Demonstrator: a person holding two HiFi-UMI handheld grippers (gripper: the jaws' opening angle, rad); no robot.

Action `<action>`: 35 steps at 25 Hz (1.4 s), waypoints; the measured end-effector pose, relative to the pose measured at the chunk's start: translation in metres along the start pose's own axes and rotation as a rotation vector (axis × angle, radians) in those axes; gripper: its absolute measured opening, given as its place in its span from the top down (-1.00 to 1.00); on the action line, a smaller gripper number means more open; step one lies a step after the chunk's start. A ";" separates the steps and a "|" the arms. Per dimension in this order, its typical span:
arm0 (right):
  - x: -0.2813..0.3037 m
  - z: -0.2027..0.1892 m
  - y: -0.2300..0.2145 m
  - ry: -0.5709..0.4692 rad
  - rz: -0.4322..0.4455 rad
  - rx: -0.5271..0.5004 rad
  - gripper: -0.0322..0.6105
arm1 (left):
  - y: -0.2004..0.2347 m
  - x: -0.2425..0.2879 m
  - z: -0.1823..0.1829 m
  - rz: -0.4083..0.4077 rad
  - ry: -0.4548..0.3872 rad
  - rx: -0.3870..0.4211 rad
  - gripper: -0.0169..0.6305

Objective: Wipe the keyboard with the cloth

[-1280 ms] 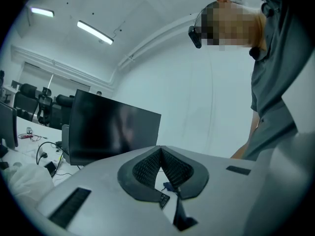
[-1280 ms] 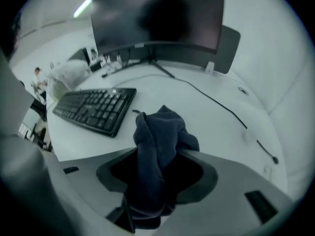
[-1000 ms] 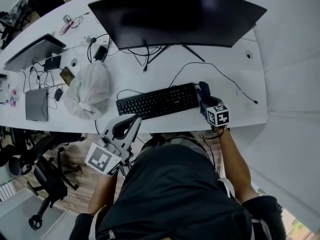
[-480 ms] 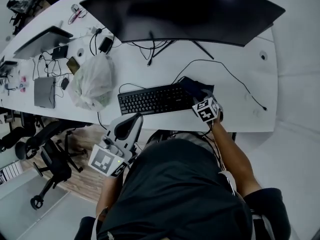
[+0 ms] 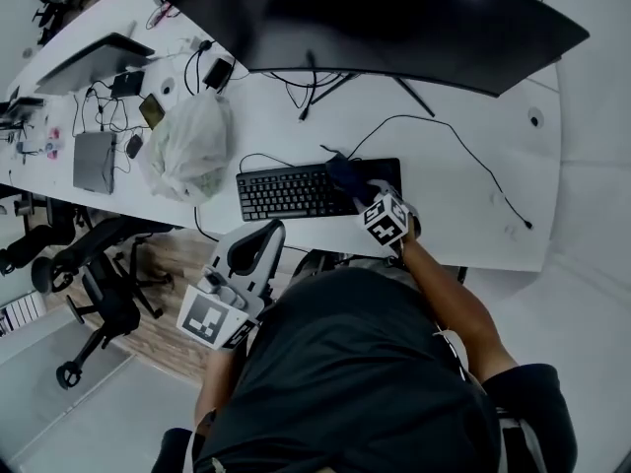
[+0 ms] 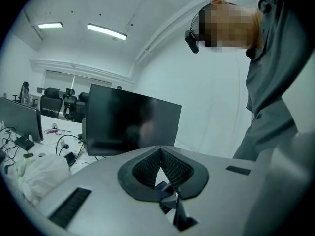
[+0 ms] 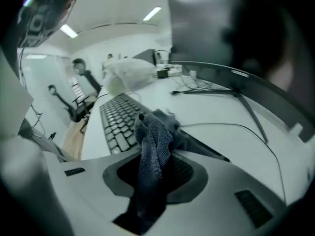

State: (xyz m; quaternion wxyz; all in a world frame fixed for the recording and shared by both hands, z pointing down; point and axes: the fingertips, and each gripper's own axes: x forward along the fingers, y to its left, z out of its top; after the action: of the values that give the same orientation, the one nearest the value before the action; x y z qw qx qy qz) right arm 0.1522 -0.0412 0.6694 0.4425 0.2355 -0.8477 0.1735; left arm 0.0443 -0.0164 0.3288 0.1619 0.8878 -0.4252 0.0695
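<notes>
R gripper clamps cloth, bunched over right half of keyboard; contact unclear. Most of the keyboard's long axis runs left of tongs, so judged next sweep is leftward. L gripper jaws together, empty, off desk edge; R is nearer.

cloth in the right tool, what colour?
The cloth is dark blue-grey with a woven texture; the right gripper view shows it best.

hand-held gripper (jaws together), dark monitor, white bag
</notes>
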 end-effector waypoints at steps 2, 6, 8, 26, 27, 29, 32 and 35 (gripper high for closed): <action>-0.023 -0.020 -0.054 0.011 -0.149 0.090 0.59 | 0.007 -0.006 -0.005 0.023 0.001 -0.005 0.93; -0.038 -0.030 -0.072 0.023 -0.324 0.075 0.59 | 0.011 -0.013 -0.014 0.037 -0.005 -0.036 0.93; -0.013 -0.008 -0.012 0.000 -0.179 -0.076 0.59 | 0.009 -0.011 -0.016 0.022 -0.005 -0.033 0.93; 0.018 0.012 0.047 -0.027 -0.023 -0.119 0.59 | 0.016 -0.026 -0.015 -0.026 -0.010 -0.016 0.93; 0.014 0.007 0.041 -0.031 -0.025 -0.084 0.59 | 0.017 -0.027 -0.014 -0.028 -0.012 -0.014 0.93; -0.006 -0.016 0.007 -0.012 -0.103 0.022 0.60 | 0.020 -0.031 -0.015 -0.023 -0.013 -0.017 0.93; -0.044 -0.051 -0.052 0.069 -0.333 0.103 0.61 | 0.027 -0.034 -0.017 -0.015 -0.017 -0.032 0.93; -0.038 -0.033 -0.033 0.012 -0.314 0.113 0.60 | 0.026 -0.035 -0.022 -0.026 -0.014 -0.043 0.93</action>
State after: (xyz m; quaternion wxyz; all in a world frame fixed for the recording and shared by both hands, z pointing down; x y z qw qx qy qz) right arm 0.2112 -0.0432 0.6588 0.4552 0.3885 -0.7868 0.1509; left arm 0.0026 0.0019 0.3466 0.1786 0.8900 -0.4164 0.0520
